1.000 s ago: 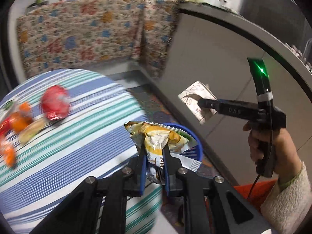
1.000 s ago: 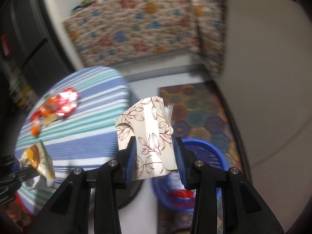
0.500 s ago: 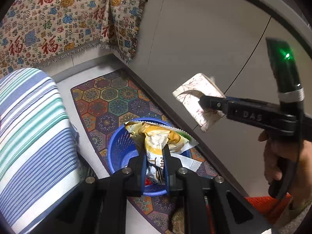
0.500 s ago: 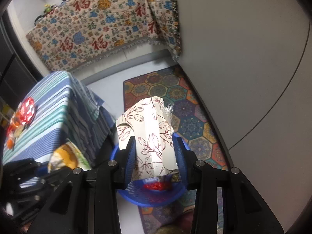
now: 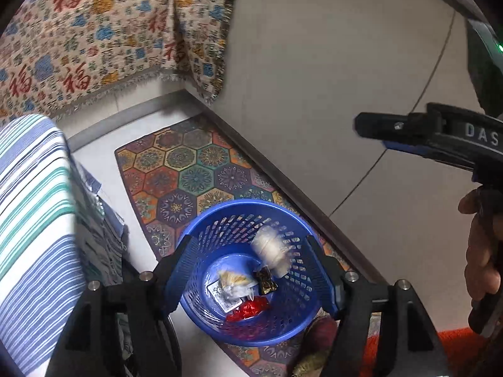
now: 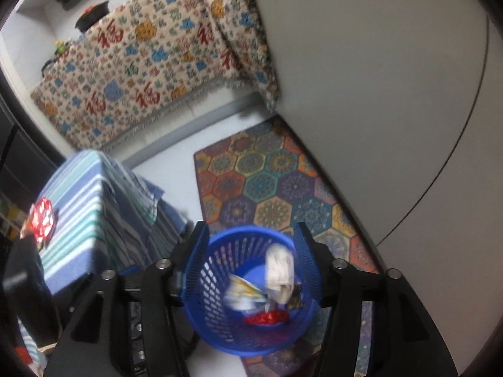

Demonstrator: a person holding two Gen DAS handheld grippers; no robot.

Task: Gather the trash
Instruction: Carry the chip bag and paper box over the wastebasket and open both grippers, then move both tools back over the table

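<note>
Both pieces dropped, not clamped anymore.
Left hand-held gripper and right hand-held gripper just spread apart, empty, angled down over blue basket; snack wrapper and floral paper now below, inside it.

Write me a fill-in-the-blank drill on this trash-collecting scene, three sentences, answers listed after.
1. The trash is landing in a basket whose colour is ____.
2. The left tool and the right tool both have jaws that are ____, with nothing gripped between them.
3. The basket stands on a rug patterned with many-coloured ____.

Missing words: blue; open; hexagons
</note>
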